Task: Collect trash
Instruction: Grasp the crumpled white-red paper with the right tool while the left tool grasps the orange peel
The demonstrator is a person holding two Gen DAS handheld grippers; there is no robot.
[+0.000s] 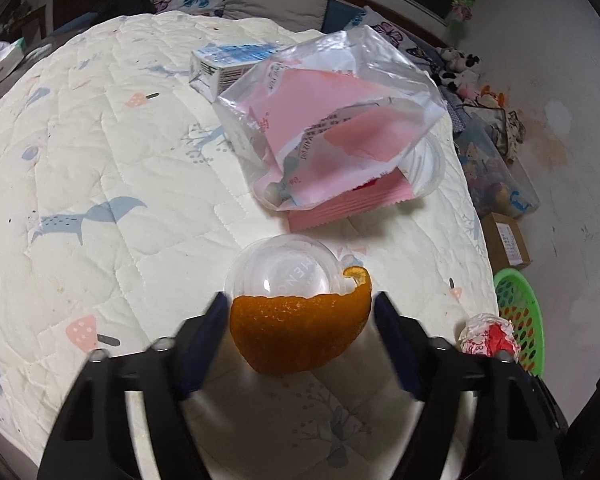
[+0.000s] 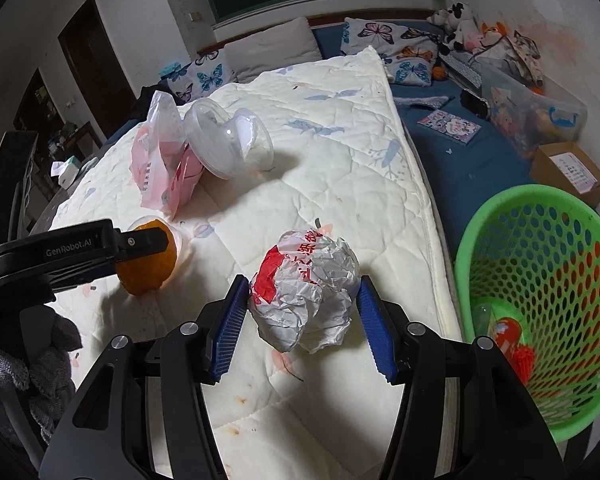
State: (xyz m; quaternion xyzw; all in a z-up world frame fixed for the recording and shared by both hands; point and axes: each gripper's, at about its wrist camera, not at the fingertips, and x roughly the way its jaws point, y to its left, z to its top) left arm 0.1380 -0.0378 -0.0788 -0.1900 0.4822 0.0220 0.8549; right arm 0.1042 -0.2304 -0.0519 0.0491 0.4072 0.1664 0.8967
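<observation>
While left claw [image 1: 298, 318] stands apart around orange peel [image 1: 300, 334] on bed [image 1: 120, 152], right claw [image 2: 300, 312] is clamped on crumpled wrapper [image 2: 306, 300]; squeeze peel centred, avoid clear cup [image 1: 284, 270], carry to green basket [image 2: 540, 280].

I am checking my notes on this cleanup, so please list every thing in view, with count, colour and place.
orange peel: 1, orange, on the quilt
clear lid: 1, transparent, just behind the peel
plastic bag: 1, clear with pink wrappers inside, mid quilt
carton: 1, white and blue, behind the bag
clear tubs: seemingly 2, transparent, beside the bag
paper ball: 1, white and red, crumpled
basket: 1, green, right of the bed
quilt: 1, cream, on the bed
left gripper: black, straddling the peel, grip unclear
right gripper: black, blue pads, shut on the paper ball
</observation>
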